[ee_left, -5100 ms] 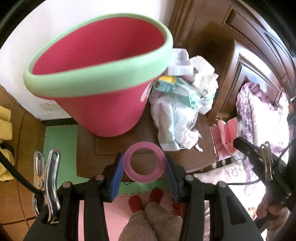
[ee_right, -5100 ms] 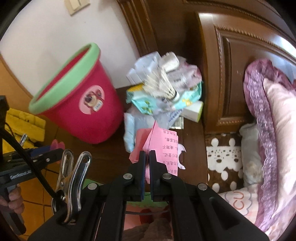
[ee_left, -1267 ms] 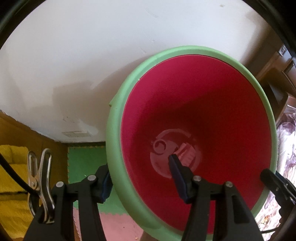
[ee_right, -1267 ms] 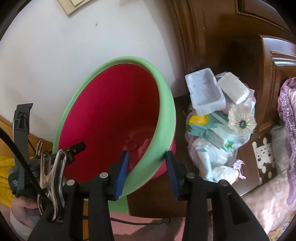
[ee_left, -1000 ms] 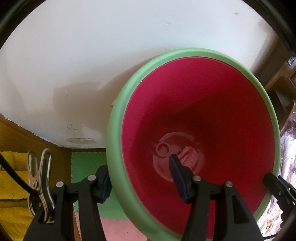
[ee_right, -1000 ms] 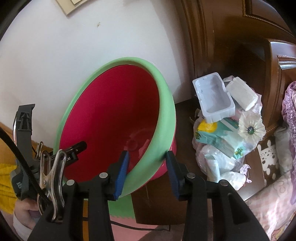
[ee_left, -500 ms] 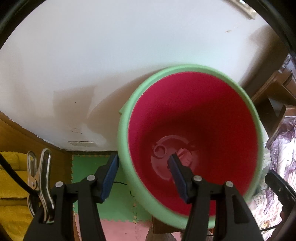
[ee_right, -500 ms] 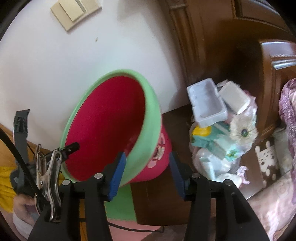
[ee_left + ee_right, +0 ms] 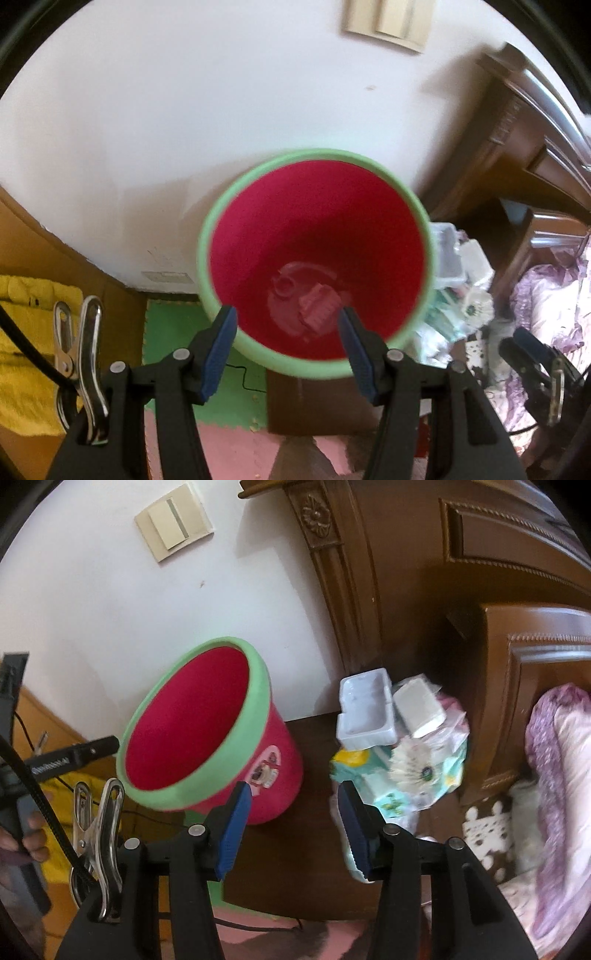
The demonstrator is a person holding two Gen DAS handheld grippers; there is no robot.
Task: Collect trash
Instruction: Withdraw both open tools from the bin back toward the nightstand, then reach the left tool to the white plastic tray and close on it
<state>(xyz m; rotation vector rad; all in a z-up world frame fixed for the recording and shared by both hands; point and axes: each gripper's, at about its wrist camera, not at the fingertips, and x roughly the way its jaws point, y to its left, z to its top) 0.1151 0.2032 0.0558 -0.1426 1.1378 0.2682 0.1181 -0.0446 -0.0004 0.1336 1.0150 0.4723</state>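
A red bin with a green rim [image 9: 369,221] [image 9: 273,771] stands on a dark wooden nightstand [image 9: 314,853]. At its bottom lie a pink ring [image 9: 286,284] and pink paper [image 9: 319,304]. My left gripper [image 9: 286,343] is open and empty, above the bin's near rim. My right gripper [image 9: 291,823] is open and empty, above the nightstand between the bin and a trash pile [image 9: 402,753]. The pile holds a white plastic tray [image 9: 365,709], a white block [image 9: 419,705], a shuttlecock [image 9: 415,766] and wrappers. It also shows in the left wrist view [image 9: 465,280].
A white wall with a light switch [image 9: 173,520] is behind the bin. A carved wooden headboard [image 9: 517,635] and a bed with purple bedding [image 9: 561,760] are on the right. Green and pink foam floor mats [image 9: 170,339] lie below. A yellow cloth [image 9: 22,350] is at the left.
Both grippers have pulled back and up from the bin, which now looks smaller. Earlier the left held the pink ring and the right the pink paper; both now lie in the bin.
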